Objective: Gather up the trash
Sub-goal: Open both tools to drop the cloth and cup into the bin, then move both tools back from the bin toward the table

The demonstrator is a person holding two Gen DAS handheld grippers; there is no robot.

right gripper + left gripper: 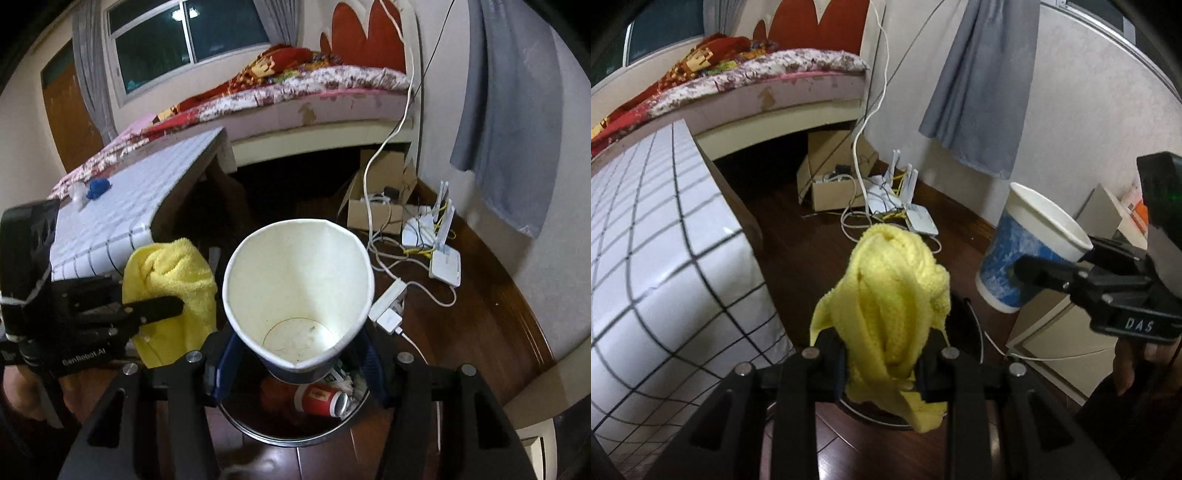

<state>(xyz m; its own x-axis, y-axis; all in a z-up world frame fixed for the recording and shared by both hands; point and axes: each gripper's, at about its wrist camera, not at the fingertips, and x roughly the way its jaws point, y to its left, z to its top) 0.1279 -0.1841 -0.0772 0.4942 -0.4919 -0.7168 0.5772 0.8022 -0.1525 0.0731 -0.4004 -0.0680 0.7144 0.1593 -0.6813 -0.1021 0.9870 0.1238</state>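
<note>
Trash first: from the left wrist, a crumpled yellow cloth [890, 306] is pinched in the left gripper [882, 363] above the dark floor [798, 240]. From the right wrist, the right gripper [295, 354] squeezes a paper cup [299, 291] over the trash bin [295, 437], which holds a red can [319, 398].

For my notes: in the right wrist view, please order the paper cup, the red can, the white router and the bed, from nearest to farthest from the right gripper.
1. paper cup, between the jaws.
2. red can, below, in the bin.
3. white router, floor, right.
4. bed, back wall.
</note>
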